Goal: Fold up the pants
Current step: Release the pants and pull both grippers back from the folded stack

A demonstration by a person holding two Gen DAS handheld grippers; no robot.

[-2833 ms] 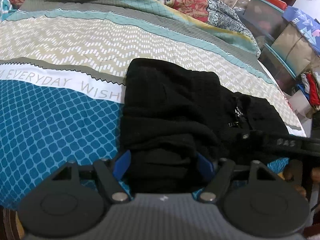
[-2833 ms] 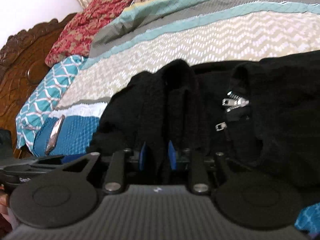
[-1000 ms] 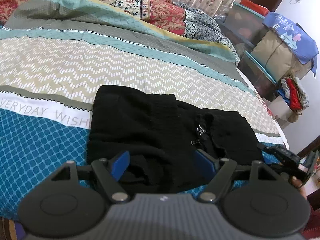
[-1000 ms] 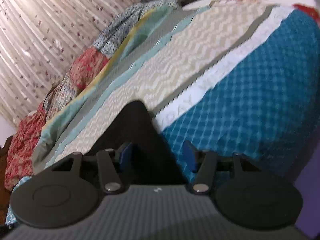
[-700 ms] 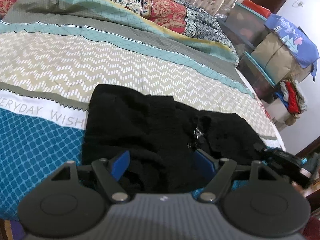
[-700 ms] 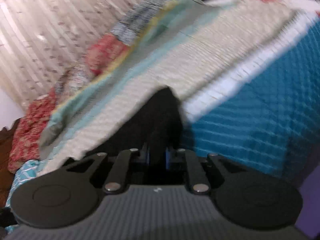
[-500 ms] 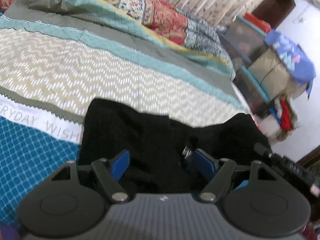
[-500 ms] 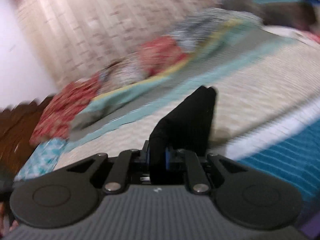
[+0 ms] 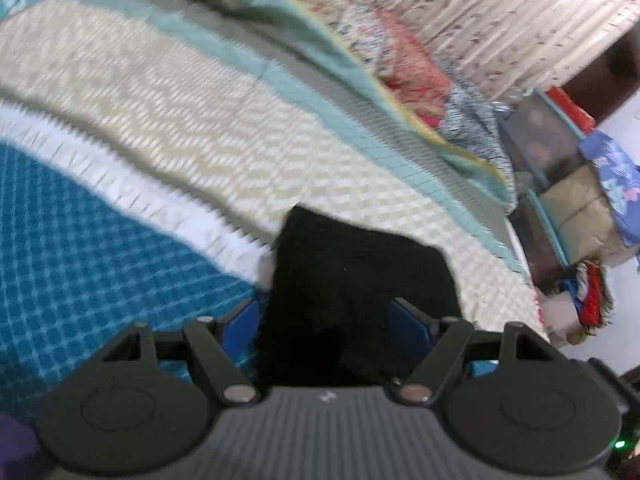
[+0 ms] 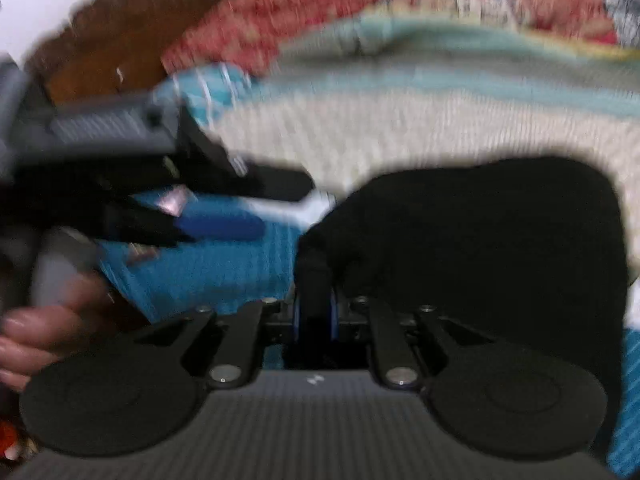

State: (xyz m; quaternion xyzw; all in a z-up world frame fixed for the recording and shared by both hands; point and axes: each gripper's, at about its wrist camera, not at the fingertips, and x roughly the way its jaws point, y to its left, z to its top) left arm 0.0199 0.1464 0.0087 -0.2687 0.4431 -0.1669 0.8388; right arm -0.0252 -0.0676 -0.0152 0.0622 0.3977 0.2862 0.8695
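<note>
The black pants (image 9: 352, 280) lie as a folded bundle on the bedspread (image 9: 100, 240). In the left wrist view the bundle sits in front of my left gripper (image 9: 324, 320), and its near end lies between the wide blue pads. The blurred right wrist view shows that left gripper (image 10: 280, 206) just left of the pants (image 10: 480, 240), open, with only bedspread between its fingers. My right gripper (image 10: 316, 312) is shut on a raised fold at the near left edge of the pants. Motion blur hides finer detail.
A hand (image 10: 40, 332) holds the left gripper's grip. A wooden headboard (image 10: 120, 40) and a red patterned quilt (image 10: 280, 12) lie beyond. Past the bed's right side stand storage boxes (image 9: 560, 160) and a clothes pile (image 9: 588, 300). A curtain (image 9: 520, 20) hangs behind.
The right gripper closed on an edge of the pants and swung it across the bed towards the left gripper, rolling as it went. The bundle now looks narrower. The left gripper shifted and stayed open.
</note>
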